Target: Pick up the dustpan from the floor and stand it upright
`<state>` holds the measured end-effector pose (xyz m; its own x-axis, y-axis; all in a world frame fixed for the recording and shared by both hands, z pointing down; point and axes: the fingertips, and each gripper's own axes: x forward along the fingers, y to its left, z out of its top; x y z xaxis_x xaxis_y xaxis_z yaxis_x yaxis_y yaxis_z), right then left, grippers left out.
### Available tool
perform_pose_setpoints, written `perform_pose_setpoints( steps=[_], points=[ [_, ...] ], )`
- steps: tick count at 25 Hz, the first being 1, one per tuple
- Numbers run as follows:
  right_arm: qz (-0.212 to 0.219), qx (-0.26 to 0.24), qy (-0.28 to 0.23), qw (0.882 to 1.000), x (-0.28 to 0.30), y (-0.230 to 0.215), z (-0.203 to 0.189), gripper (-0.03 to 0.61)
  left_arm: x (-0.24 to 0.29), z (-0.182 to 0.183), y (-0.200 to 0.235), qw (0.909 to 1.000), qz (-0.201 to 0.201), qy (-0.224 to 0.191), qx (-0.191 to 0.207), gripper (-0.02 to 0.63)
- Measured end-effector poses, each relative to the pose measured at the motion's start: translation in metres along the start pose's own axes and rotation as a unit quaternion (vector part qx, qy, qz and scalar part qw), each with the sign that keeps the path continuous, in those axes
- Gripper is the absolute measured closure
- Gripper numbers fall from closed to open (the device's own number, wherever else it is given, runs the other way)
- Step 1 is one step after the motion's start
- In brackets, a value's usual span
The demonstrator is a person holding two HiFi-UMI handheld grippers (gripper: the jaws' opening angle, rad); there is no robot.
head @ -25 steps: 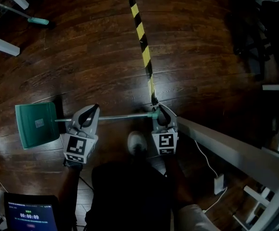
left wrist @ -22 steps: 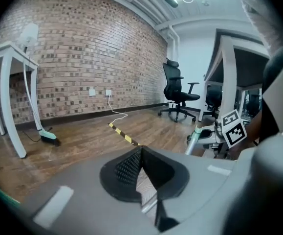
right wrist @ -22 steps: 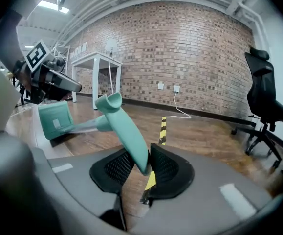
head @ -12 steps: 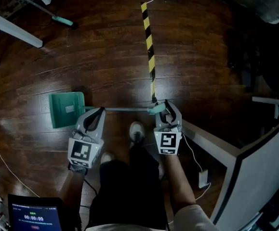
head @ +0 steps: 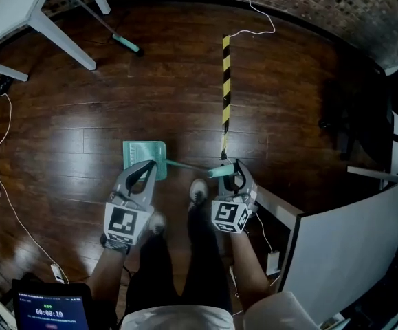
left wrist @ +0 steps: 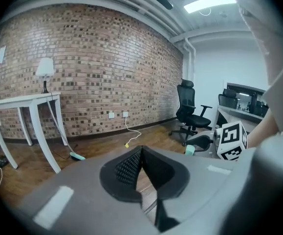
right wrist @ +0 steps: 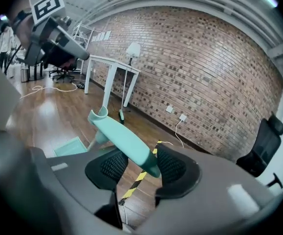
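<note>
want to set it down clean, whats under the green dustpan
Only dark wood floor shows around the dustpan; the patch straight below its pan is covered, so anything there cannot be seen.

We see a dim head view, glare streaking the wooden floor (head: 82, 139) at left; ceiling light (left wrist: 207, 3) brightens fisheye-bent gripper views.

1. The dustpan (head: 141, 151) is shown in teal all over.
2. The floor (head: 295, 95) is made of dark brown wood planks.
3. The tape (head: 225, 81) is striped in yellow and black.
4. The wall (left wrist: 82, 67) is laid in red-brown brick with pale joints.
5. The table (head: 20, 5) is shown in white.
6. The chair (left wrist: 186, 94) is shown in black.
</note>
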<state>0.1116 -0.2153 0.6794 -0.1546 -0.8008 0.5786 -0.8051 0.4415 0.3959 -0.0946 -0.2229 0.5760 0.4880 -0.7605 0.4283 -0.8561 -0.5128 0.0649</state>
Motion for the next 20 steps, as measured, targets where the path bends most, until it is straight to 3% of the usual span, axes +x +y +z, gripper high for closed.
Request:
perform_pose_setpoints(
  steps=[5, 12, 16, 20],
  points=[
    [0.063, -0.076, 0.046, 0.994, -0.021, 0.024, 0.035, 0.362, -0.043, 0.066, 0.008, 0.9996, 0.021, -0.016, 0.007, 0.614],
    [0.148, -0.083, 0.073, 0.983, -0.051, 0.064, 0.084, 0.327, -0.1, 0.125, 0.02, 0.9982, 0.051, -0.031, 0.008, 0.614],
    [0.156, -0.104, 0.058, 0.981, -0.079, 0.059, 0.109, 0.334, -0.126, 0.146, 0.015, 0.9976, 0.055, -0.042, 0.005, 0.614],
    [0.126, -0.095, 0.038, 0.987, -0.108, 0.033, 0.14, 0.338, -0.153, 0.165, 0.015, 0.997, 0.048, -0.059, 0.015, 0.614]
  ],
)
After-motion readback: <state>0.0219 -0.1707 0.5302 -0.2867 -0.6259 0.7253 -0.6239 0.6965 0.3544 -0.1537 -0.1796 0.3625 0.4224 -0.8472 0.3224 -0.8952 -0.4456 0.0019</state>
